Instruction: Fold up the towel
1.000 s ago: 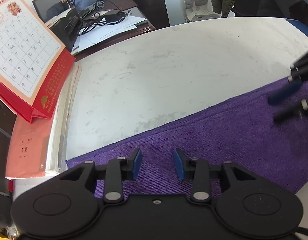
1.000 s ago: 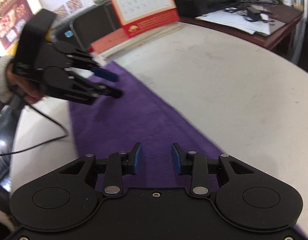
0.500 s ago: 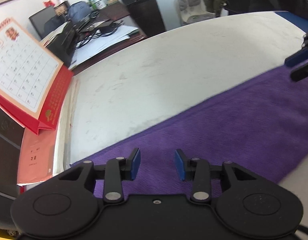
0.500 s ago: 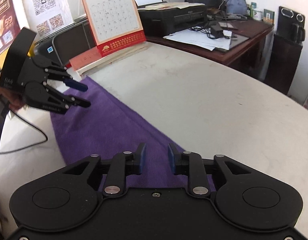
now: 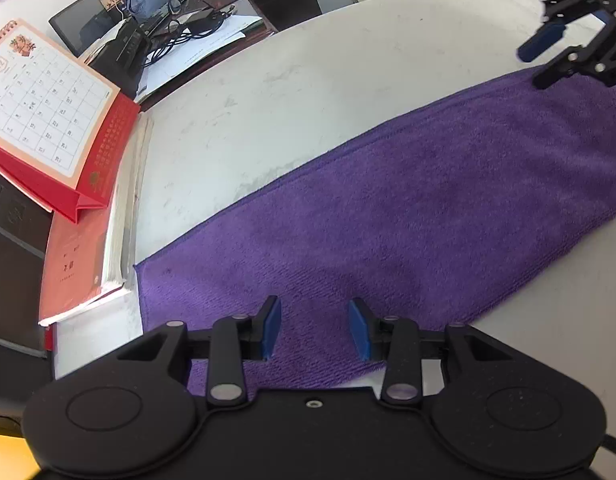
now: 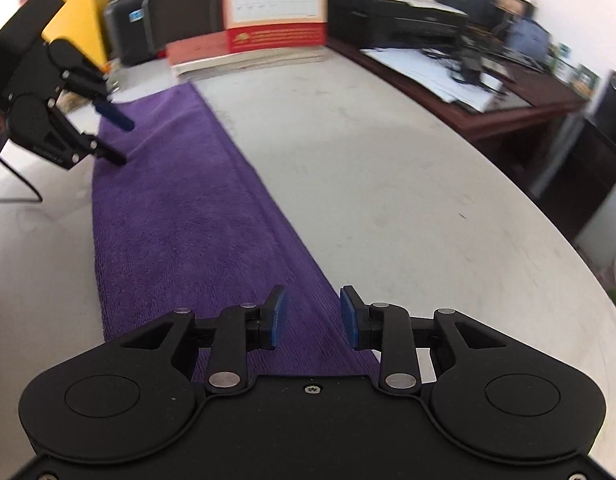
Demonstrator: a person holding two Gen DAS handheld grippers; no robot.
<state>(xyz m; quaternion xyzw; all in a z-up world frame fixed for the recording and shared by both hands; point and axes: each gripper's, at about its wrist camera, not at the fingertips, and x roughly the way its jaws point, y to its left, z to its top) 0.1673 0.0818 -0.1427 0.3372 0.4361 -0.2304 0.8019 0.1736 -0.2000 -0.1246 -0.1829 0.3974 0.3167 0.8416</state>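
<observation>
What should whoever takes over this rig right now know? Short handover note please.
Left hand-held gripper: open, empty, over one end of the towel.
Right hand-held gripper: open, empty, over the other end, near the long edge.
Towel: purple, lying flat as a long narrow strip on the white table; a layered long edge suggests it is already folded lengthwise. Calendar and books sit past the left end.
Done: probably the lengthwise fold.
Left: grasp an end and fold it across; nothing is gripped yet.

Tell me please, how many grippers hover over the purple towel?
2. The left gripper hovers, open, over one end of the towel; the right gripper hovers, open, over the opposite end. Nothing else could hide more.
</observation>
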